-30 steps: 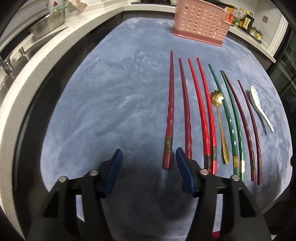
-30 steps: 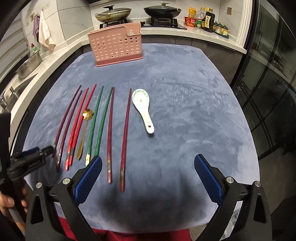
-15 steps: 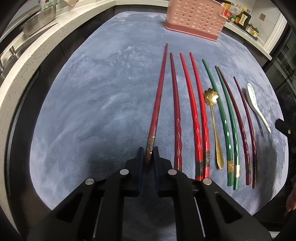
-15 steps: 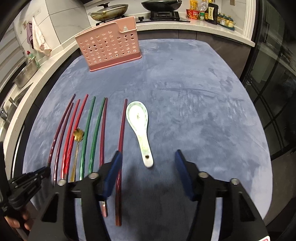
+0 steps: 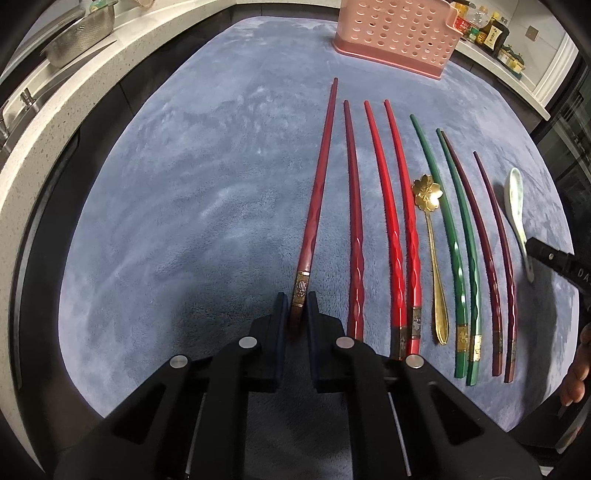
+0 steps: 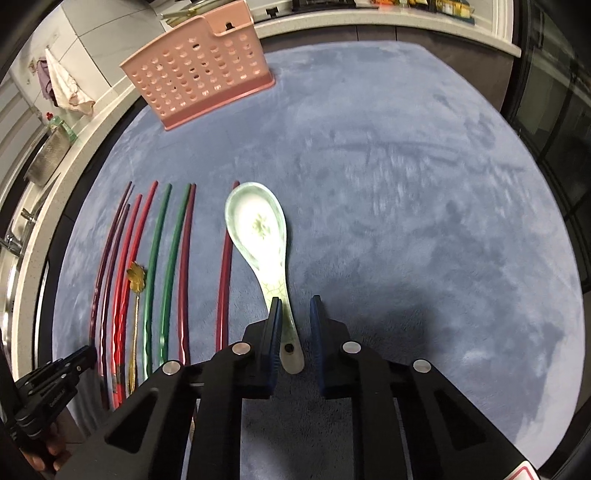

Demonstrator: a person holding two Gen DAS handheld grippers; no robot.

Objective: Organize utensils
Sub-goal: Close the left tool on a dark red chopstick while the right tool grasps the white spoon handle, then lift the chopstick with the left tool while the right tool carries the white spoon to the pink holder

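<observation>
My left gripper (image 5: 297,308) is shut on the butt end of a dark red chopstick (image 5: 317,192), the leftmost of a row; its tip looks slightly raised. Beside it lie more red (image 5: 388,206), green (image 5: 452,236) and maroon (image 5: 487,236) chopsticks and a gold flower spoon (image 5: 428,199). My right gripper (image 6: 295,314) straddles the handle of a white-green ceramic spoon (image 6: 260,229) lying on the mat; the left finger touches it and a gap remains on the right. A pink perforated utensil holder (image 5: 399,33) stands at the far edge, also in the right wrist view (image 6: 199,70).
Everything lies on a blue-grey fleece mat (image 5: 184,184) over the table. A white counter with a steel colander (image 5: 77,37) runs along the left. Bottles (image 5: 491,33) stand on the counter at the far right. A glass door is at the right (image 6: 554,110).
My left gripper closed on the leftmost chopstick and its tip swung left. My right gripper moved forward over the ceramic spoon's handle and narrowed around it.
</observation>
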